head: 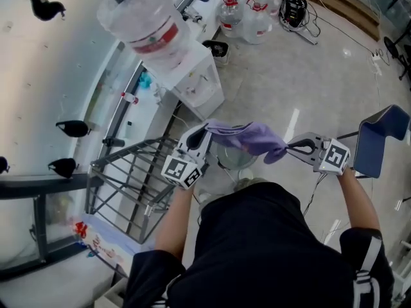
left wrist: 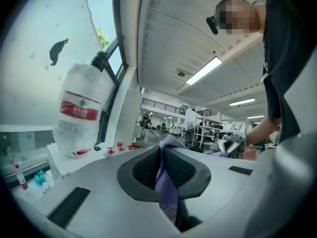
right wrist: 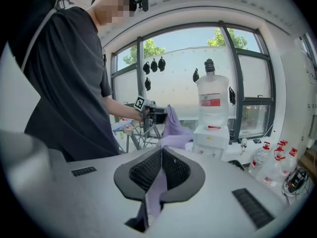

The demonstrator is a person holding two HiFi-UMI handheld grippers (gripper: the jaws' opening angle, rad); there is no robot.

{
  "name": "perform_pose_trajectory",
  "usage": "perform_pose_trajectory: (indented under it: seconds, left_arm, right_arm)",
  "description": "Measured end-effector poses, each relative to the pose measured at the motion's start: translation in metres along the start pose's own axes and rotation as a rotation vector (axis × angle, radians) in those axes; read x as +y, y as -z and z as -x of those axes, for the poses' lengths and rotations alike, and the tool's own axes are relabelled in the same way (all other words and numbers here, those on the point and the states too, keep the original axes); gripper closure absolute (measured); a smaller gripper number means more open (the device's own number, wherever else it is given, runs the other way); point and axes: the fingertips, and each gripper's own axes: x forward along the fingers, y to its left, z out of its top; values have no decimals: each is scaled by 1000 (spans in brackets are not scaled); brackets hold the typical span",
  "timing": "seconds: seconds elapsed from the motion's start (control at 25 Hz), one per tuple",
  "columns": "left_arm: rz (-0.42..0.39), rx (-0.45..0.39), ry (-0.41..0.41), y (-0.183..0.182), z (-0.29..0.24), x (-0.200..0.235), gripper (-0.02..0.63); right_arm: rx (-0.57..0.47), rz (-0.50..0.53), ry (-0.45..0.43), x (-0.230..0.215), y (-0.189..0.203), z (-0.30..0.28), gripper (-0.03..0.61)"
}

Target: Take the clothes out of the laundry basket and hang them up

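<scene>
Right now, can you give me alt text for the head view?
Seen from above, a person holds a purple cloth between the left gripper and right gripper, both shut on it, beside a metal rack.

You stand by a big window (right wrist: 188,78) with black bird shapes (right wrist: 154,66) stuck to the glass and trees outside. In the upper middle of the head view, a white water dispenser (head: 196,85) carries an upturned bottle (head: 144,24). Spare water jugs (head: 247,8) stand at the top on the pale glossy floor (head: 308,76). A blue chair (head: 379,140) sits at the right edge. Strip lights (left wrist: 203,71) cross the ceiling.
</scene>
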Motion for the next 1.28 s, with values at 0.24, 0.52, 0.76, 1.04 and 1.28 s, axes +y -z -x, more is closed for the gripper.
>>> perform_pose_trajectory:
  seconds: [0.24, 0.52, 0.76, 1.04, 1.28]
  left_arm:
    - [-25, -139, -149, -66, 23, 8, 592]
    - [-82, -219, -250, -112, 48, 8, 592]
    - [-138, -228, -326, -130, 59, 13, 593]
    - [-183, -185, -423, -136, 66, 19, 592]
    - [-145, -190, -506, -139, 78, 25, 593]
  right_arm:
    - [-15, -28, 8, 3, 26, -31, 575]
    - [-41, -94, -44, 9, 39, -68, 534]
    - [-148, -205, 24, 9, 30, -96, 459]
    - [-268, -191, 59, 34, -31, -171, 440]
    - [-275, -199, 103, 44, -52, -213, 411]
